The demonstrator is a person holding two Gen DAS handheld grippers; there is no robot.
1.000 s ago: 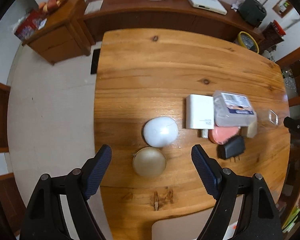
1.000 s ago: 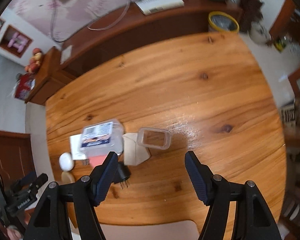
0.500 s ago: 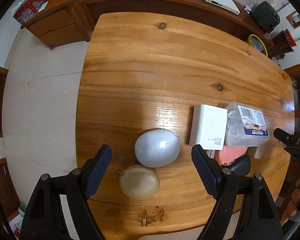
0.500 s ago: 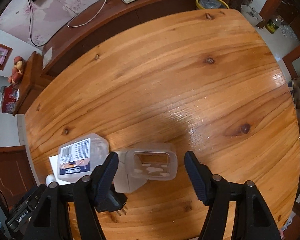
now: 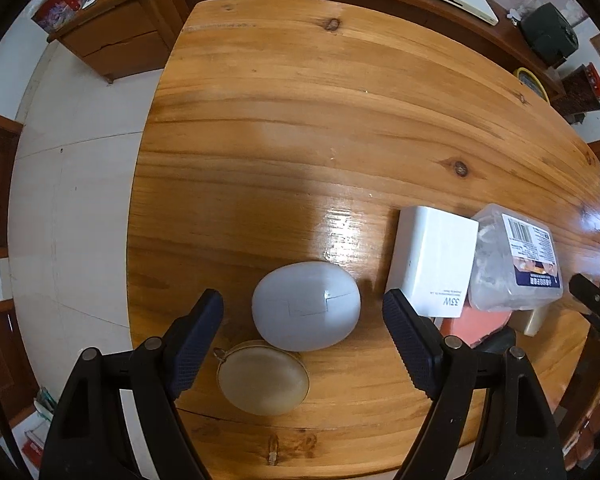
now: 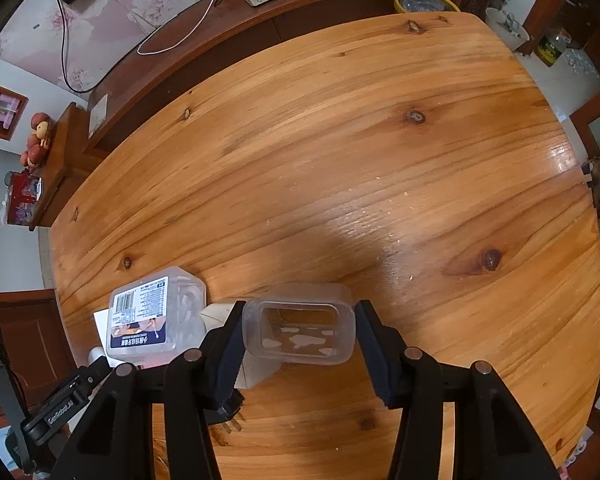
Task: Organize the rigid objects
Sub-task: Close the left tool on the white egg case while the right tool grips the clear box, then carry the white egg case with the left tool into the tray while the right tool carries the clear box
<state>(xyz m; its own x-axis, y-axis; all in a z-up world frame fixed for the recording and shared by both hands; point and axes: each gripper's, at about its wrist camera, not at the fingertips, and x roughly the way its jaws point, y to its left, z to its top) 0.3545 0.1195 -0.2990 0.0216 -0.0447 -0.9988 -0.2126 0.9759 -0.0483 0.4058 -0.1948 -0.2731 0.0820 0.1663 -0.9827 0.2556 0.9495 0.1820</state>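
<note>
Clear plastic tub (image 6: 299, 324) sits open-mouthed on the desk (image 6: 340, 160) between the fingers of the right tongs (image 6: 300, 350), just beside a cream block (image 6: 256, 372) and the labelled clear box (image 6: 152, 316). Thin-walled and light by the look of it — likely to flex or skid on the glossy wood if squeezed hard, so the two short end walls, where the pads now flank it, seem the sensible hold. The right tongs are spread to about the tub's width; whether the pads already touch its walls I cannot tell. They are low and level, pointing across the desk.

White egg-shaped case (image 5: 306, 312) lies ahead of the left tongs (image 5: 304, 344), touching a round beige tin (image 5: 263, 378). Its smooth curved shell looks slippery; a grip across its widest part would suit. The left tongs are wide apart and hold nothing — hovering above the desk, angled down. Right of the egg stands a white charger box (image 5: 432, 266).
</note>
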